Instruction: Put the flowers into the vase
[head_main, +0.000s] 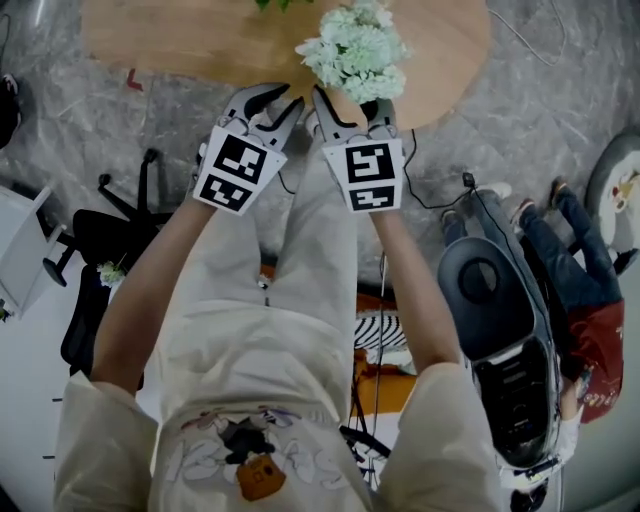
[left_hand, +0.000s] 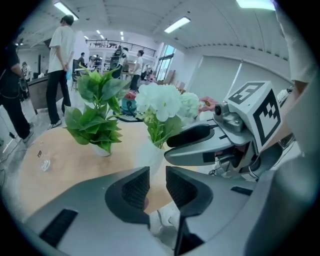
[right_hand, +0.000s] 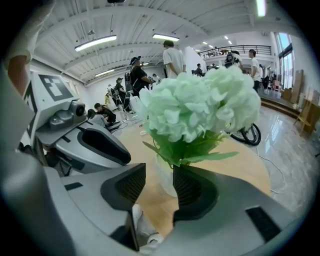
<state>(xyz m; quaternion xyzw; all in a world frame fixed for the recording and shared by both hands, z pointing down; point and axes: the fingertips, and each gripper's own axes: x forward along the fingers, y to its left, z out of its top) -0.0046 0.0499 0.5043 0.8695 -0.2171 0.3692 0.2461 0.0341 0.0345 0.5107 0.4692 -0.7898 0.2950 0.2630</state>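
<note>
I'm looking into a big open workroom with strip lights overhead and people (left_hand: 60, 65) standing far back. In front of me is a round table (head_main: 180, 40) with a pale, smooth wood top.

The flowers (right_hand: 200, 107) already stand in the vase (right_hand: 164, 177), near the table edge closest to me. They make a rounded mass of small white-green petals above a collar of pointed green leaves. I judge them light and soft at the head, easy to crush or shed. The stems below the leaves look firmer, so that is where I'd take hold if they need settling, never on the blooms.

The vase is narrow, pale and slightly translucent, and probably slick. With that broad head on top I'd expect it to tip from a sideways nudge.

My right gripper (right_hand: 159, 172) sits just short of the vase. Its ribbed black pads are well apart and hold nothing, and the vase shows beyond the gap, not pressed by either pad. My left gripper (left_hand: 157, 175) is close beside the right one. Its pads have only a narrow gap between them, and that gap is empty too. Both have matte grey, rounded shells.

Further back on the table, well apart from the vase, a leafy green plant (left_hand: 95, 117) sits in a small white pot.
</note>
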